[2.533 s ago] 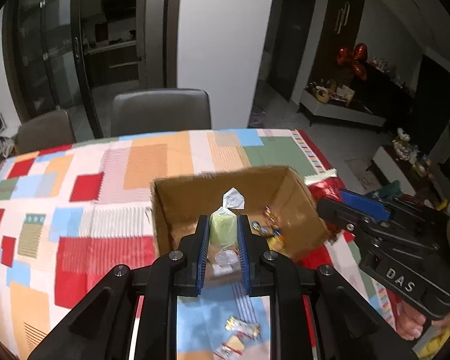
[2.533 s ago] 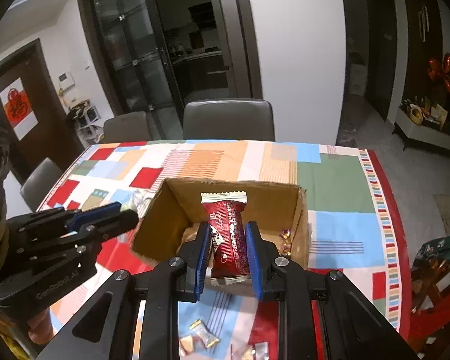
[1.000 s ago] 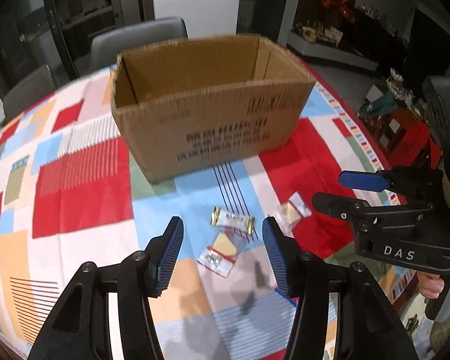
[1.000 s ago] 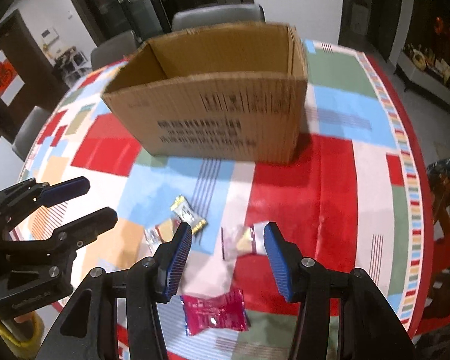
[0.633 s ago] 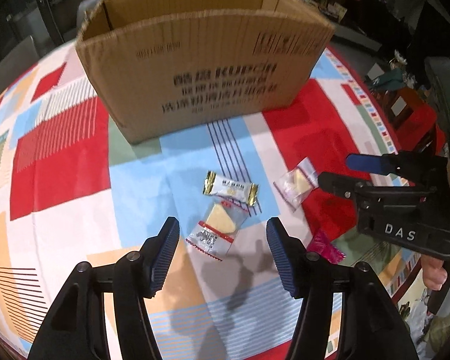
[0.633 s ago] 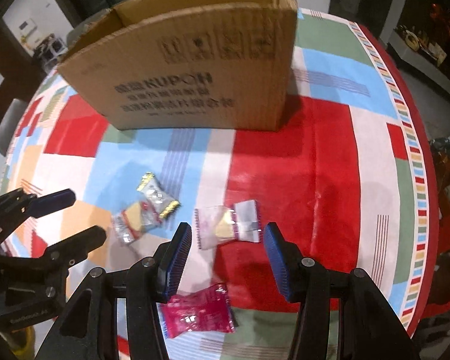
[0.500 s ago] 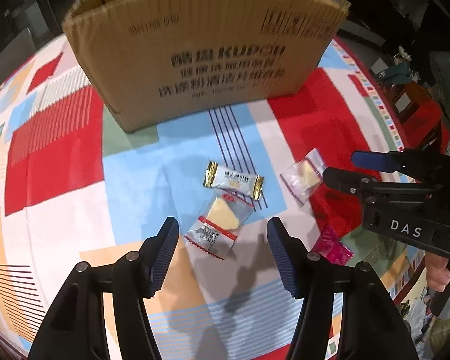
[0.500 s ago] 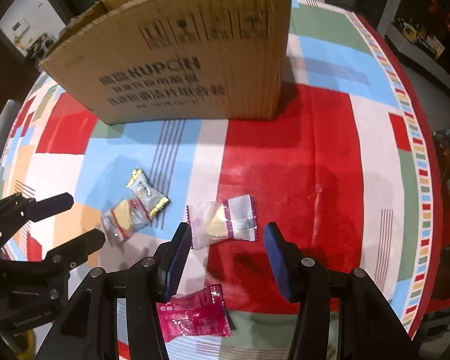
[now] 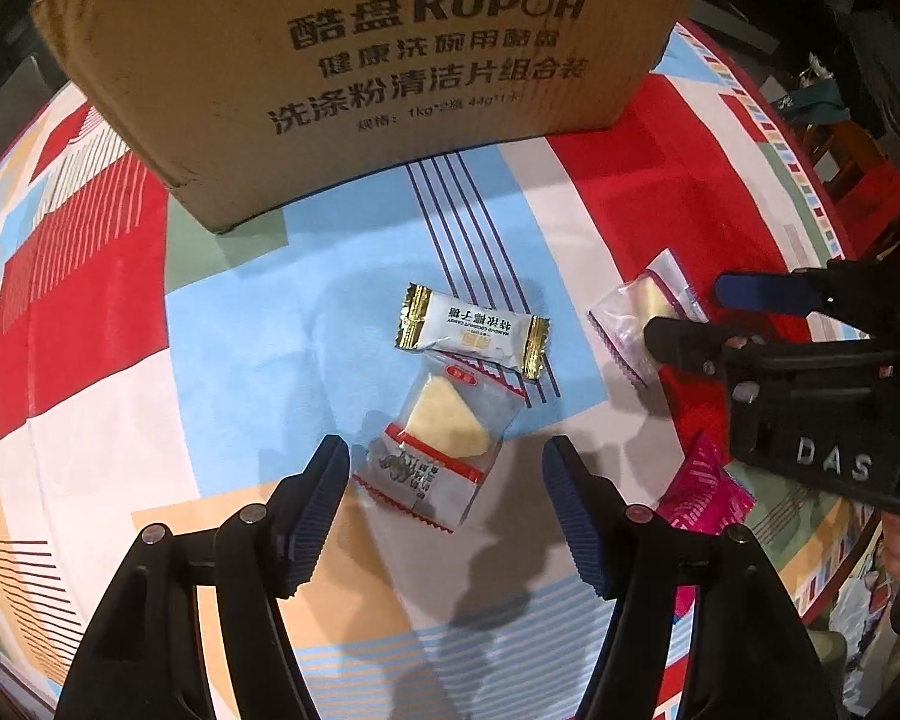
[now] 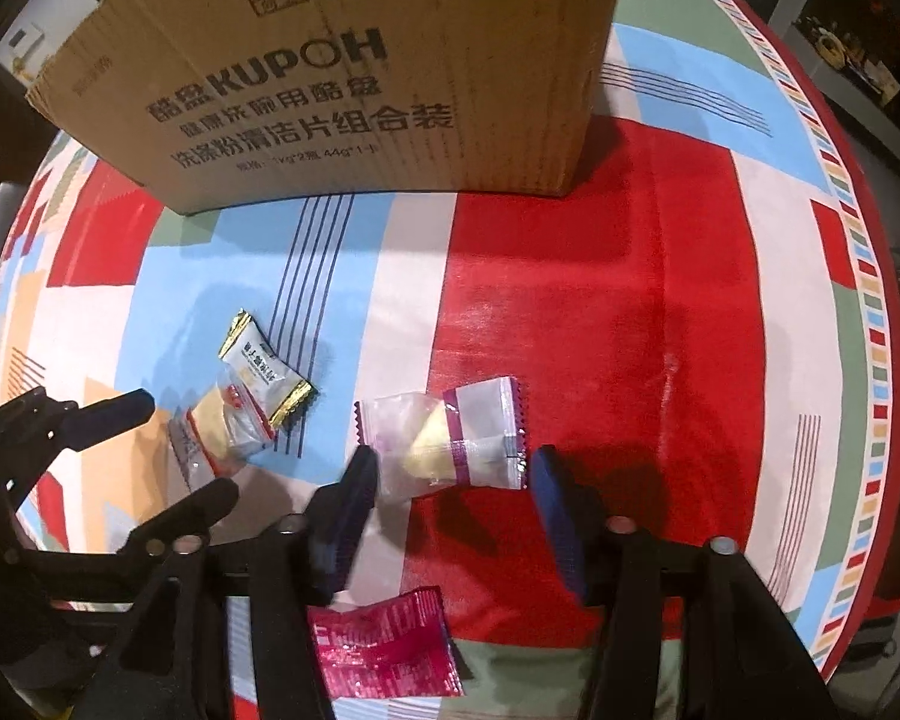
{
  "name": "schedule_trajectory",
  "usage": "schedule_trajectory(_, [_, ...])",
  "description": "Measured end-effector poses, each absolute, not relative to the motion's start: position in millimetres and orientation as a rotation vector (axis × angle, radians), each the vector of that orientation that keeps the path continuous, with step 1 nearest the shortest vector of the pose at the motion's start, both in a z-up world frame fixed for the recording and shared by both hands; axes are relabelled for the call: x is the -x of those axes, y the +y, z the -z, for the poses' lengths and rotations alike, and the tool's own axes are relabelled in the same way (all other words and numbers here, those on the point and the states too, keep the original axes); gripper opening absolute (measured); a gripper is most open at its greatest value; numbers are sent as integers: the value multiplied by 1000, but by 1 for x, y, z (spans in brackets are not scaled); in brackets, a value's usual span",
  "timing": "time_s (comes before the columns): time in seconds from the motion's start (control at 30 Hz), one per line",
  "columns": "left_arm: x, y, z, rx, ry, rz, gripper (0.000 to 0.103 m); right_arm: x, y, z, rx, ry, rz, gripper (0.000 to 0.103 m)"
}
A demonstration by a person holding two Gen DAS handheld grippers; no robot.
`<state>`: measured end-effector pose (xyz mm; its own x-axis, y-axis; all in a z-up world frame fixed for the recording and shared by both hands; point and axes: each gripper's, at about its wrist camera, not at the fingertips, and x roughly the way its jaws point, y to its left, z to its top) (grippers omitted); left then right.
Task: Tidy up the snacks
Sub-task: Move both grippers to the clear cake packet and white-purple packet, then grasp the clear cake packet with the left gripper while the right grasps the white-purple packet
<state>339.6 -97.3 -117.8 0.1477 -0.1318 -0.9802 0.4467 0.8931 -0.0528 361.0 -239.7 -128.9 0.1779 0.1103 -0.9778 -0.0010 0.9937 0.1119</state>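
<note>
From the left wrist view, the left claw (image 9: 447, 471) stood open, and its jaws had just been widening, over a clear packet with a red band (image 9: 435, 450) that lay between them untouched. A white candy with gold ends (image 9: 473, 333) lay just beyond it, toward the cardboard box (image 9: 354, 60).

From the right wrist view, the right claw (image 10: 453, 477) was also open and had just been widening, around a clear packet with a purple band (image 10: 450, 435) on the red patch of the desk (image 10: 630, 300). A pink packet (image 10: 384, 651) lay near the desk's front edge.

I think both claws were at the picking step; next each should lower, close on its packet and carry it to the box.
</note>
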Motion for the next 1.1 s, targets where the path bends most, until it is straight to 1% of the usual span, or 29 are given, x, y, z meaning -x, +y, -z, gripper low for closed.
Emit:
schedule_trajectory(0.27, [-344, -101, 130, -274, 1381, 412, 66, -365, -227, 143, -21, 1431, -76, 61])
schedule_trajectory(0.4, [-347, -104, 134, -261, 1383, 405, 65, -366, -220, 146, 12, 1421, -55, 61])
schedule_trajectory(0.47, [-347, -105, 134, -262, 1373, 399, 63, -366, -217, 147, 22, 1410, -53, 61])
schedule_trajectory(0.57, [-347, -106, 134, -271, 1352, 382, 52, -363, -212, 145, 22, 1392, -53, 61])
schedule_trajectory(0.63, [-346, -102, 133, -266, 1342, 379, 48, -361, -210, 144, 28, 1381, -63, 58])
schedule_trajectory(0.67, [-345, -99, 133, -263, 1340, 382, 47, -360, -209, 144, 32, 1375, -71, 53])
schedule_trajectory(0.7, [-345, -98, 132, -258, 1340, 382, 45, -358, -207, 142, 34, 1372, -74, 48])
schedule_trajectory(0.87, [-345, -86, 129, -186, 1354, 393, 36, -350, -205, 140, 14, 1370, -85, 39])
schedule_trajectory(0.93, [-344, -81, 126, -176, 1351, 393, 34, -349, -203, 138, -4, 1375, -90, 37])
schedule_trajectory(1.1, [-341, -75, 121, -131, 1348, 392, 32, -352, -210, 135, -18, 1357, -96, 36])
